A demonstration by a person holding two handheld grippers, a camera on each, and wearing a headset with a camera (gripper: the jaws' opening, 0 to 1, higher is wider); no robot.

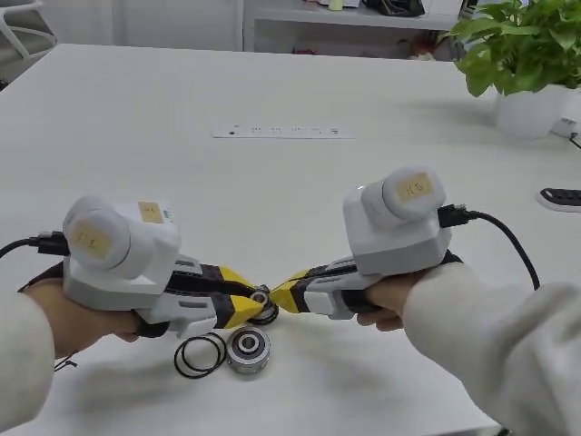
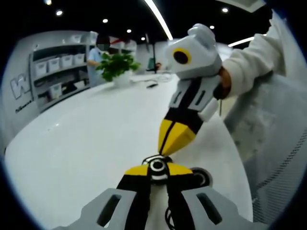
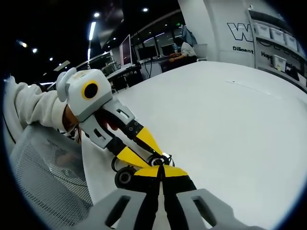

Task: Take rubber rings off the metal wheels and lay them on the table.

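Observation:
My left gripper [image 1: 252, 304] is shut on a small metal wheel [image 1: 264, 310] and holds it just above the white table [image 1: 272, 200]. The right gripper [image 1: 280, 295] meets it tip to tip. Its jaws are shut on the black rubber ring at the wheel's rim. The left gripper view shows the wheel [image 2: 157, 165] between my own yellow tips, and the right gripper [image 2: 164, 152] comes down onto it. A second wheel [image 1: 248, 350] lies on the table below, beside loose black rubber rings [image 1: 179, 356]. In the right gripper view that second wheel [image 3: 123, 177] lies under the left gripper [image 3: 153, 155].
The table's front edge runs close under both hands. A flush socket panel [image 1: 283, 132] sits mid-table. A potted plant [image 1: 526, 109] and a power strip [image 1: 561, 195] stand at the right. A chair [image 1: 23, 36] is at the far left.

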